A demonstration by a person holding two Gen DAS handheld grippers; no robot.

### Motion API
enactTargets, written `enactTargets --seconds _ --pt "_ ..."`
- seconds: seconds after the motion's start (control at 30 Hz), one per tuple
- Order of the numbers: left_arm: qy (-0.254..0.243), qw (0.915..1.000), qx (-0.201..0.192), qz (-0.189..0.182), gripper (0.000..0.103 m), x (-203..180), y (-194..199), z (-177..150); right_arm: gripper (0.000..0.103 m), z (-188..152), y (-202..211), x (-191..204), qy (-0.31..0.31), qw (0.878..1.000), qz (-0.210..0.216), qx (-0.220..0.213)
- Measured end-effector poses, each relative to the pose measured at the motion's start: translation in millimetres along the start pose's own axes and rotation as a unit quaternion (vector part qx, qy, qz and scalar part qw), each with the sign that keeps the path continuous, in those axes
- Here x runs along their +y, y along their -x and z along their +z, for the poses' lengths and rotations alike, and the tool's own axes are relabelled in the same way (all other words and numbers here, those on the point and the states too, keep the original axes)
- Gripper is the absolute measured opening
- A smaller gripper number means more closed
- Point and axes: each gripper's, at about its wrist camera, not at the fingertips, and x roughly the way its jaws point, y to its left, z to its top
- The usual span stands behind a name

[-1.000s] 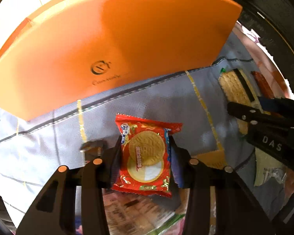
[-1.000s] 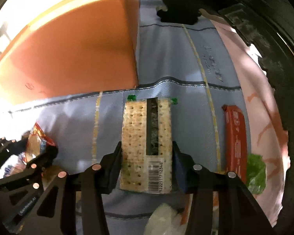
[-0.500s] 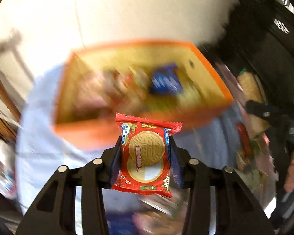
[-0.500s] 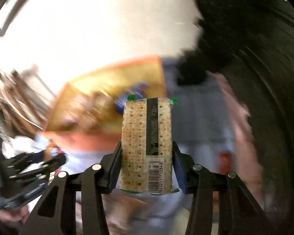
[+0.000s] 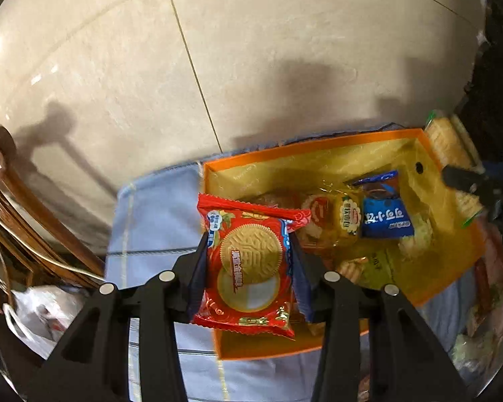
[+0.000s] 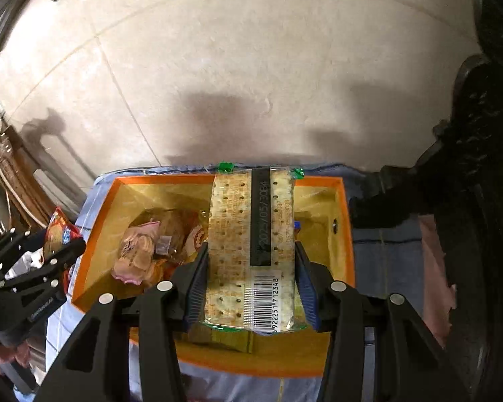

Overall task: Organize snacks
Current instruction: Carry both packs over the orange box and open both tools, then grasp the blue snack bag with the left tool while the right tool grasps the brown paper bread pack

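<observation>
My left gripper (image 5: 248,261) grips a red cookie packet (image 5: 248,268) above the near left corner of the open orange box (image 5: 318,149); its jaws are opening, and the pads still touch the packet's sides. Over the middle of the box (image 6: 347,234), my right gripper (image 6: 251,261) has a clear pack of crackers (image 6: 244,234) with a barcode between its pads. Those jaws are opening too, with the pads still against the pack. Each gripper shows at the edge of the other's view: the left gripper (image 6: 50,258) and the right gripper (image 5: 469,181).
Several snacks lie in the box, among them a blue packet (image 5: 384,214) and a pink-wrapped one (image 6: 134,258). The box rests on a blue cloth (image 5: 151,217). A wooden chair (image 5: 23,217) and a white plastic bag (image 5: 40,311) stand left; pale floor tiles lie beyond.
Both grippers have risen from the cloth with their packs and moved over the box. Its open inside now shows below them instead of its orange side.
</observation>
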Motion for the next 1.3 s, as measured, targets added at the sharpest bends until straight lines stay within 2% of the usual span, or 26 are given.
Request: enactTargets --seconds 0.03,0.07,0.13,0.2,0.27,0.4,0.47,0.5,0.6,0.67,0.83,0.97,1.03,1.2,1.23,1.3 --pt "0.008 0.9999 0.009 -0.011 0.073 -2.6 -5.6 -0.2 0.091 4.4 -8.8 2.6 0.005 1.000 -0.005 0.008" --pt "0.013 0.9998 0.012 -0.012 0.099 -1.9 -7.9 -2.4 0.099 1.7 -8.4 5.2 0.011 1.000 -0.012 0.007" --pt "0.014 0.9999 -0.003 0.008 0.099 -3.6 -4.5 -14.2 0.099 -9.6 -3.9 7.4 0.037 0.999 -0.033 0.000" --pt "-0.011 0.9997 -0.007 0.023 0.099 -6.0 3.6 -34.5 0.099 -29.3 6.2 7.3 0.056 0.997 -0.054 0.000" --pt "-0.040 0.9983 -0.002 0.043 0.099 -9.5 13.7 -69.9 0.099 -59.5 20.2 4.8 0.049 0.997 -0.062 0.002" --pt "-0.062 0.9953 0.040 0.062 0.099 -15.3 27.3 -161.7 0.099 -148.6 19.5 3.4 0.011 0.997 -0.011 0.077" --pt "-0.055 0.9923 0.065 0.090 0.099 -17.0 27.2 -206.8 0.099 -184.2 9.6 8.9 0.005 0.995 -0.014 0.102" --pt "-0.055 0.9916 0.075 0.089 0.099 -18.5 26.9 -222.4 0.099 -201.0 2.1 12.3 0.005 0.994 -0.015 0.111" --pt "-0.047 0.9896 0.105 0.086 0.099 -21.9 30.2 -261.8 0.099 -225.9 -10.1 13.1 0.002 0.993 -0.050 0.107" --pt "-0.037 0.9890 0.119 0.080 0.099 -21.3 34.6 -282.5 0.099 -233.8 -22.2 10.4 -0.004 0.991 -0.050 0.122" --pt "0.010 0.9884 0.134 0.070 0.099 -12.4 36.2 -299.7 0.099 -244.1 -32.1 -10.8 -0.027 0.987 -0.087 0.136" --pt "0.017 0.9916 0.116 0.053 0.099 -15.6 32.4 -295.6 0.099 -245.9 -26.3 -19.6 -0.039 0.988 -0.068 0.135" --pt "0.010 0.9914 0.118 0.055 0.099 -20.5 22.6 -292.5 0.099 -247.4 -32.2 -19.9 -0.041 0.987 -0.063 0.139" --pt "0.035 0.9925 0.116 -0.017 0.099 -25.8 6.2 -281.6 0.099 -250.2 -38.9 -24.4 -0.052 0.988 -0.058 0.130" --pt "0.044 0.9912 0.123 -0.023 0.099 -27.5 3.1 -282.3 0.099 -251.5 -39.2 -24.2 -0.049 0.988 -0.058 0.131" --pt "0.060 0.9861 0.144 -0.057 0.099 -31.8 -6.1 -286.3 0.099 -251.6 -39.3 -24.1 -0.045 0.988 -0.060 0.133"
